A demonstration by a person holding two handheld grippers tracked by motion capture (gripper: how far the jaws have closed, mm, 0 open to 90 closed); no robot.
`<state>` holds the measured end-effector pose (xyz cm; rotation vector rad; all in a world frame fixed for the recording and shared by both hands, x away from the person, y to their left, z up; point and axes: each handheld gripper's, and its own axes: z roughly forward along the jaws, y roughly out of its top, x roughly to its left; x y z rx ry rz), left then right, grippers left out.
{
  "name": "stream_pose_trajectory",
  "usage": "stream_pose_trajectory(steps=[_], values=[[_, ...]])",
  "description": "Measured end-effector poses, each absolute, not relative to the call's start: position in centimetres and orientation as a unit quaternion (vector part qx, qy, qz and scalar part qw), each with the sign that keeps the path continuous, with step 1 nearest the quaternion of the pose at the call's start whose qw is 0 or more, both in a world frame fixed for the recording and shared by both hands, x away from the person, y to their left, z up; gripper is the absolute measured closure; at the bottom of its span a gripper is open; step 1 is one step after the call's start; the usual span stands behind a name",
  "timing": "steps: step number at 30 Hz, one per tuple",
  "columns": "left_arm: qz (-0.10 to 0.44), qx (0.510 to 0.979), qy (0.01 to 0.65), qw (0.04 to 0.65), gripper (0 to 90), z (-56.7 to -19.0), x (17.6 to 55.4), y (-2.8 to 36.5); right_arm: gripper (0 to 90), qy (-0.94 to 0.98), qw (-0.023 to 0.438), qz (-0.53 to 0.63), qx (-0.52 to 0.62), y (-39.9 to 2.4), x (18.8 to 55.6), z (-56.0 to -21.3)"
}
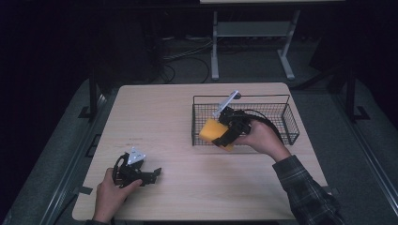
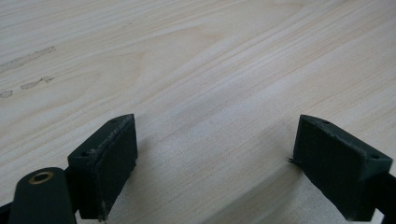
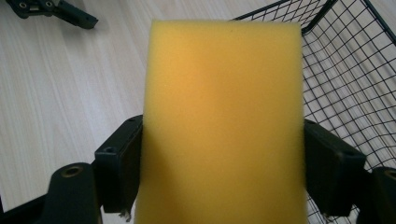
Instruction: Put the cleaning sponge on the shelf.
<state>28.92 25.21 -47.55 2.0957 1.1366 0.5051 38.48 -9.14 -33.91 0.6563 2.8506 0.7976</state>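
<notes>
A yellow sponge (image 1: 212, 130) (image 3: 223, 121) is held in my right gripper (image 1: 226, 136) (image 3: 223, 182), whose jaws press on its two sides. The sponge hangs above the near left corner of a black wire basket (image 1: 281, 117) (image 3: 355, 70), partly over its rim. My left gripper (image 1: 155, 174) (image 2: 219, 163) lies low at the front left of the wooden table (image 1: 159, 117), its jaws wide apart with bare wood between them. In the right gripper view the left gripper (image 3: 56, 11) appears at the top left, on the table.
The basket stands at the table's right half, its floor bare apart from where my hand reaches in. Beyond the far table edge stand a white metal frame (image 1: 216, 47) and cables on a dark floor. Faint marks (image 2: 28, 70) stain the wood near the left gripper.
</notes>
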Motion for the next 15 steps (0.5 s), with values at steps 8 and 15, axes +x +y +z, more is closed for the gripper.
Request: stream_pose_trajectory(steps=[8, 15], values=[[0.194, 0.807, 0.438, 0.345, 12.8, -47.6, 28.9, 25.2, 23.9, 0.938, 0.056, 0.259, 0.222, -8.9, 39.9, -34.0], [0.194, 0.807, 0.438, 0.345, 12.8, -47.6, 28.9, 25.2, 23.9, 0.938, 0.062, 0.257, 0.225, -8.7, 41.4, -33.6]])
